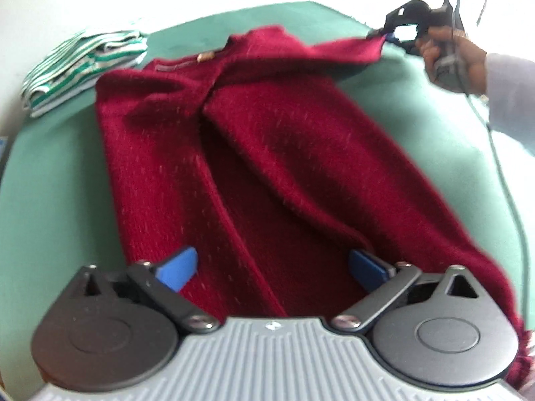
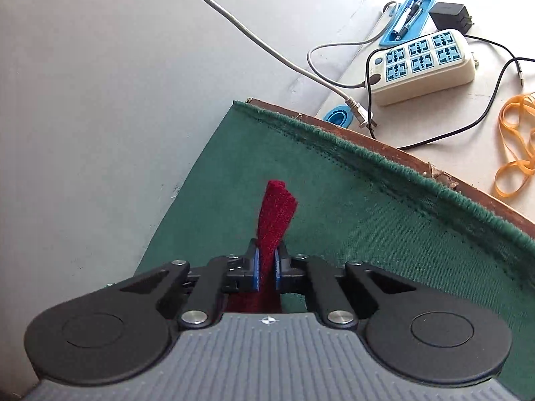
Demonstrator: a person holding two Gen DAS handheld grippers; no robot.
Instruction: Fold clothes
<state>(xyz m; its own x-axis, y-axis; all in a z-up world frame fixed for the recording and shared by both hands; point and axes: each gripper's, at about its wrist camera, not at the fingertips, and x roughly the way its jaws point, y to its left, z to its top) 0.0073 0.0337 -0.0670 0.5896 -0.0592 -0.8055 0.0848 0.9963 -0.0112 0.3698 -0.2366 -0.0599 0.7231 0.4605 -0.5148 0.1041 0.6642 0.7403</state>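
A green felt cloth covers the brown wooden table. On it lie a dark red knitted sweater and a folded green-and-white striped garment.

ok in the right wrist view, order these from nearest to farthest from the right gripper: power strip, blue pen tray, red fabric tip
1. red fabric tip, pinched in the right gripper
2. power strip, upper right, past the green cloth's edge
3. blue pen tray, just beyond the strip
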